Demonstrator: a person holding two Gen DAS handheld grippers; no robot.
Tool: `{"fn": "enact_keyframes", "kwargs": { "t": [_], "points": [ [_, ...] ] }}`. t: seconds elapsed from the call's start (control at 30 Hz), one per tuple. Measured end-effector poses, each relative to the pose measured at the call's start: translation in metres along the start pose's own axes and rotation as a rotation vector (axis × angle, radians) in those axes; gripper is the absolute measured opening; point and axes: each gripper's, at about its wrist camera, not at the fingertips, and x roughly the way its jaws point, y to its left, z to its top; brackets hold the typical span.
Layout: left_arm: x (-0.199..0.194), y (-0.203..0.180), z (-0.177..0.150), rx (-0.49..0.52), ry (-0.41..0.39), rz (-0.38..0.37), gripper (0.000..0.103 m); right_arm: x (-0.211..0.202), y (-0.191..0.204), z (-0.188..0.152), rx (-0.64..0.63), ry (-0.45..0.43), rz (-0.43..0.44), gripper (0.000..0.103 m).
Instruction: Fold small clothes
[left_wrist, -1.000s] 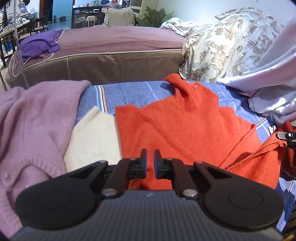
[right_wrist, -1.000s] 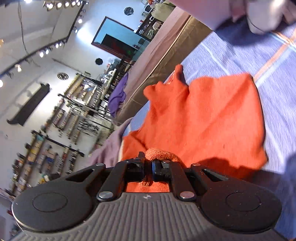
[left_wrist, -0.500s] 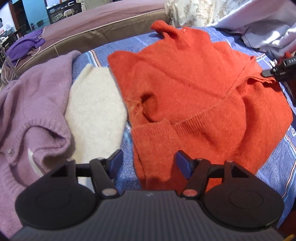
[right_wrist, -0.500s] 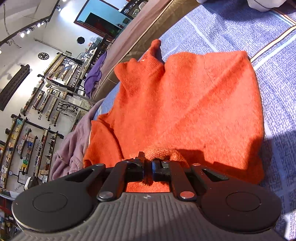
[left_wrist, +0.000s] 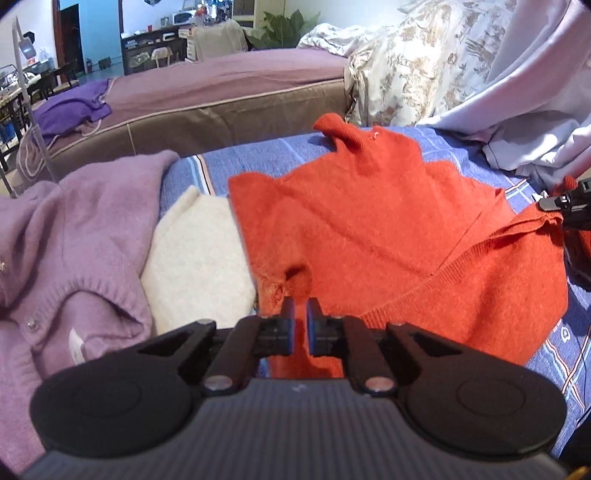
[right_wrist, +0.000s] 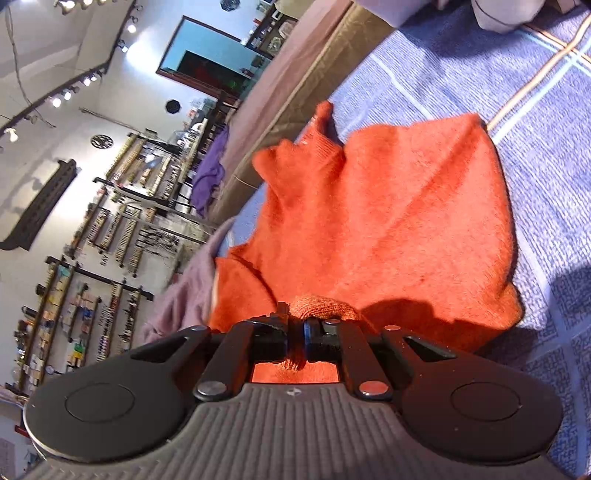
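An orange knit sweater lies on the blue plaid cover, its collar at the far side and its lower part folded up over the body. My left gripper is shut at the sweater's near left corner, with orange knit showing in the narrow gap between its pads. My right gripper is shut on a bunched ribbed edge of the sweater. In the left wrist view the right gripper shows at the right edge, holding that folded edge up.
A lilac cardigan and a cream garment lie left of the sweater. Beyond stand a brown-sided bed with a purple garment, a floral quilt and pale lilac cloth at the right.
Half a second ago the left jaws stood wide open above the sweater's folded hem; now they are closed at its near left corner. The right gripper kept its hold on the ribbed edge.
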Motion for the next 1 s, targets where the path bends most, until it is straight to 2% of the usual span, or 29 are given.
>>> {"fn": "enact_keyframes", "kwargs": {
  "t": [0.1,0.13,0.17,0.2,0.23,0.27,0.3,0.33,0.37,0.43,0.53,0.6,0.67,0.7,0.73,0.8,0.83,0.93,1.0],
  "points": [
    [0.000,0.004,0.002,-0.036,-0.016,-0.008,0.008,0.000,0.006,0.009,-0.029,-0.014,-0.007,0.014],
    [0.003,0.004,0.001,-0.048,0.002,-0.004,0.017,0.002,0.006,0.009,-0.024,-0.008,-0.010,0.014],
    [0.007,0.005,-0.003,-0.054,0.029,0.015,0.043,0.005,0.004,0.009,-0.016,0.002,-0.006,0.014],
    [0.010,0.005,-0.007,-0.052,0.037,0.033,0.060,0.008,0.003,0.007,-0.018,0.010,-0.013,0.014],
    [0.012,0.003,-0.012,-0.038,0.045,0.041,0.083,0.010,0.003,0.005,-0.032,0.018,-0.024,0.014],
    [0.015,0.002,-0.016,-0.017,0.062,0.041,0.083,0.013,0.002,0.003,-0.043,0.030,-0.027,0.014],
    [0.020,-0.001,-0.020,-0.003,0.093,0.037,0.081,0.015,-0.001,0.001,-0.041,0.039,-0.023,0.014],
    [0.024,-0.002,-0.024,0.005,0.121,0.013,0.072,0.016,-0.003,-0.001,-0.032,0.039,-0.024,0.014],
    [0.028,-0.003,-0.028,0.001,0.144,-0.021,0.045,0.017,-0.005,-0.002,-0.022,0.038,-0.026,0.014],
    [0.033,-0.007,-0.036,-0.011,0.180,-0.069,0.011,0.016,-0.009,-0.004,-0.010,0.030,-0.031,0.014],
    [0.036,-0.015,-0.040,0.020,0.178,-0.082,0.012,0.013,-0.013,-0.007,0.002,0.030,-0.037,0.014],
    [0.041,-0.011,-0.038,0.011,0.179,-0.080,0.019,0.012,-0.015,-0.008,0.004,0.034,-0.043,0.014],
    [0.047,-0.004,-0.035,-0.006,0.185,-0.062,0.059,0.010,-0.016,-0.010,0.007,0.034,-0.046,0.014],
    [0.050,-0.003,-0.033,-0.002,0.178,-0.050,0.063,0.009,-0.016,-0.010,0.009,0.034,-0.042,0.014],
    [0.052,-0.002,-0.031,0.003,0.170,-0.051,0.061,0.009,-0.016,-0.011,0.006,0.035,-0.041,0.014],
    [0.055,-0.001,-0.027,-0.003,0.164,-0.086,0.035,0.008,-0.014,-0.012,0.000,0.037,-0.044,0.014],
    [0.059,-0.001,-0.025,-0.013,0.180,-0.113,0.008,0.008,-0.014,-0.013,0.000,0.039,-0.043,0.014],
    [0.057,-0.009,-0.022,-0.001,0.178,-0.136,0.008,0.008,-0.015,-0.014,0.007,0.032,-0.045,0.014],
    [0.045,-0.011,-0.019,0.018,0.123,-0.140,0.008,0.007,-0.015,-0.012,0.007,0.028,-0.041,0.014]
  ]
}}
